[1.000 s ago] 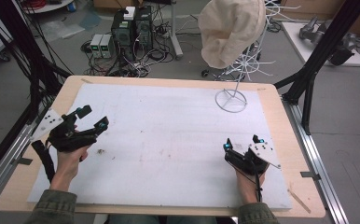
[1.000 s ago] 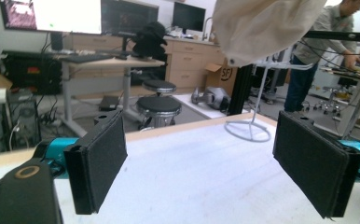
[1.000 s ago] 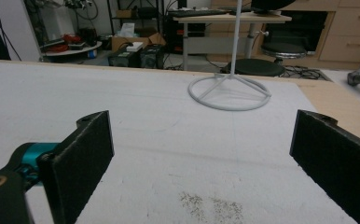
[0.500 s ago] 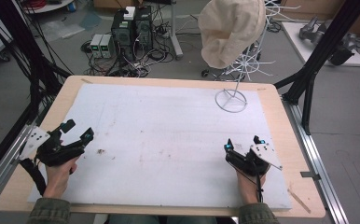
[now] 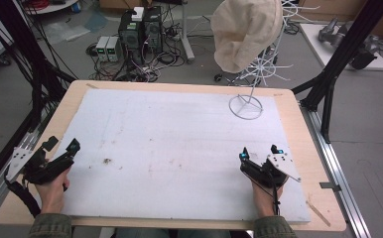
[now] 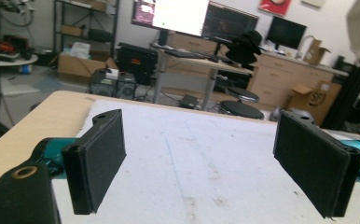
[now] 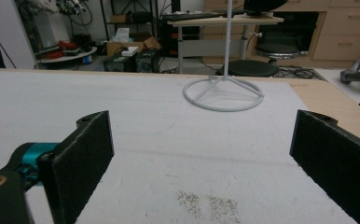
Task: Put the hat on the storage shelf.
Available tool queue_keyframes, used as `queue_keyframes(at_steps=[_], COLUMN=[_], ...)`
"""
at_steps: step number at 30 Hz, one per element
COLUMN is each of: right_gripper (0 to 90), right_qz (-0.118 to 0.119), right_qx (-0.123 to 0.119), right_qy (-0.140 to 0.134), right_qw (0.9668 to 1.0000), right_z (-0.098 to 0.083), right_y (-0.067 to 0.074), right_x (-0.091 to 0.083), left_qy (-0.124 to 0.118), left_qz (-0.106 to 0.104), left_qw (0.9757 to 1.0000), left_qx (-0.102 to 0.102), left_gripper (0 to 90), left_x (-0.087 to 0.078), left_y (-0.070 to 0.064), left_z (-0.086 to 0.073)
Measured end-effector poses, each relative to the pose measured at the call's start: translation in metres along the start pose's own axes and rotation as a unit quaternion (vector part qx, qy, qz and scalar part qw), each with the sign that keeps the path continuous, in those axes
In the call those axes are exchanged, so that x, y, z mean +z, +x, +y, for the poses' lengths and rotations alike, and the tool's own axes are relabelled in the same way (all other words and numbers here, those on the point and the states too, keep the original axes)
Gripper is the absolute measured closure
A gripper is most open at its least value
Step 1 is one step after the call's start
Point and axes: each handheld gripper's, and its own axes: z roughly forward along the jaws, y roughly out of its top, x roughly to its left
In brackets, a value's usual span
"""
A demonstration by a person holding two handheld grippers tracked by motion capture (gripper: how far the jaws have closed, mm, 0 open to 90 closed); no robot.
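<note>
Cream hat (image 5: 246, 32) hangs atop white wire stand (image 5: 245, 106), at 1 o'clock on white mat (image 5: 179, 144). Stand's ring base rests on mat. Right gripper (image 5: 259, 158) at 5 o'clock, jaws spread wide, nothing between. Left gripper (image 5: 60, 148) at 8 o'clock on mat's edge, jaws likewise wide apart, empty. Wooden table (image 5: 298, 124) under mat.

The person's left hand (image 5: 52, 191) holds the left gripper (image 5: 61, 149) low at the near left edge, jaws spread wide and aimed up and to the right. The right hand (image 5: 264, 194) holds the right gripper (image 5: 259, 152) at the near right, jaws wide apart too, pointing forward.
</note>
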Motion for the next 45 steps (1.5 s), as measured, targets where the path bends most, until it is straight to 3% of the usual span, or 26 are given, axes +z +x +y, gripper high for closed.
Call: queue_keyframes(at_steps=[7, 9, 14, 17, 28, 36, 45], right_gripper=[5.0, 5.0, 4.9, 5.0, 5.0, 5.0, 5.1], right_qz=[-0.014, -0.016, -0.027, -0.022, -0.013, -0.006, -0.004], right_qx=[0.040, 0.057, 0.065, 0.067, 0.058, 0.071, 0.067], right_qy=[-0.024, -0.023, -0.028, -0.025, -0.012, -0.002, -0.001], right_qw=[0.9988, 0.9980, 0.9971, 0.9972, 0.9981, 0.9975, 0.9977], right_z=[-0.001, -0.002, -0.003, -0.004, -0.005, -0.006, -0.007], right_y=[-0.009, -0.014, -0.019, -0.019, -0.015, -0.016, -0.016], right_x=[-0.008, -0.009, -0.009, -0.009, -0.008, -0.006, -0.005], left_qy=[0.008, 0.002, -0.001, 0.009, 0.010, 0.010, 0.013], left_qz=[0.069, 0.087, 0.107, 0.103, 0.085, 0.076, 0.069], left_qw=[0.9971, 0.9959, 0.9941, 0.9944, 0.9962, 0.9969, 0.9974], left_qx=[0.029, 0.025, 0.019, 0.019, 0.017, 0.017, 0.017], left_gripper=[17.0, 17.0, 17.0, 17.0, 17.1, 17.2, 17.2], left_x=[-0.008, -0.012, -0.015, -0.014, -0.011, -0.009, -0.008], left_y=[0.004, 0.005, 0.003, 0.004, -0.003, -0.004, -0.005], left_z=[-0.007, -0.008, -0.010, -0.012, -0.014, -0.014, -0.015])
